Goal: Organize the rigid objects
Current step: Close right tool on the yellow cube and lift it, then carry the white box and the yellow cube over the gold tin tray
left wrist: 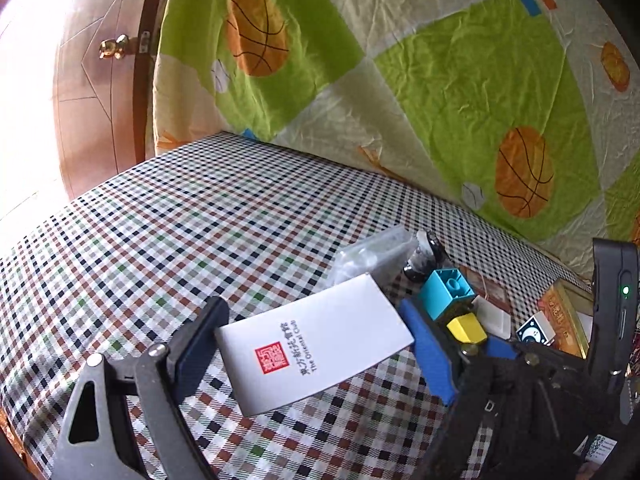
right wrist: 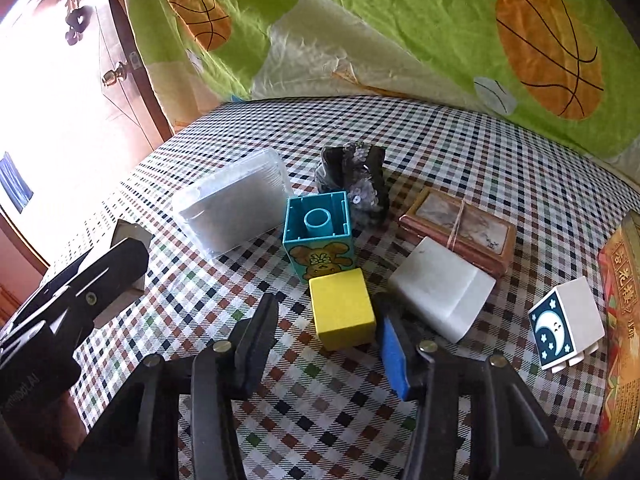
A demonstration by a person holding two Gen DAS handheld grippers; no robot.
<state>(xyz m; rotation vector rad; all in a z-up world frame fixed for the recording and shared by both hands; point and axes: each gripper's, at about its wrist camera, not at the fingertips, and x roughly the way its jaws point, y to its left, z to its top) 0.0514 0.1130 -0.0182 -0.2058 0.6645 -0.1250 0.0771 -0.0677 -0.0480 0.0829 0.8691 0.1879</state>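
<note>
- The left gripper [left wrist: 312, 310] is seen spread wide and clamped on a flat white box [left wrist: 320, 344] with a red seal and black lettering, one pad pressed to each short end
- The white box is held tilted over the checked tablecloth [left wrist: 168, 232], just beside the cluster of small things
- The right gripper [right wrist: 329, 304] is pointed down at a yellow block [right wrist: 342, 308], which is framed between its jaws
- The jaws are drawn in close: the blue-edged pad [right wrist: 394, 352] is set against one side of the yellow block, while a strip of cloth is shown between the other pad [right wrist: 260, 332] and the block, so no full grip is seen
- The yellow block is rested on the tablecloth, touching a teal block [right wrist: 318, 232] printed with a cartoon bear, whose hollow underside is turned upward
- A clear plastic box [right wrist: 236, 204] is laid on the far side of the teal block, with a dark sequinned item [right wrist: 356, 176] just behind
- A white slab [right wrist: 440, 288] is propped against a framed picture box [right wrist: 460, 224] bound with a rubber band
- A white block with a moon picture [right wrist: 568, 320] is set well apart, near a red and gold box [right wrist: 620, 280] at the edge
- A sheet printed with basketballs [right wrist: 400, 20] is hung behind the table, beside a wooden door [left wrist: 92, 100]
</note>
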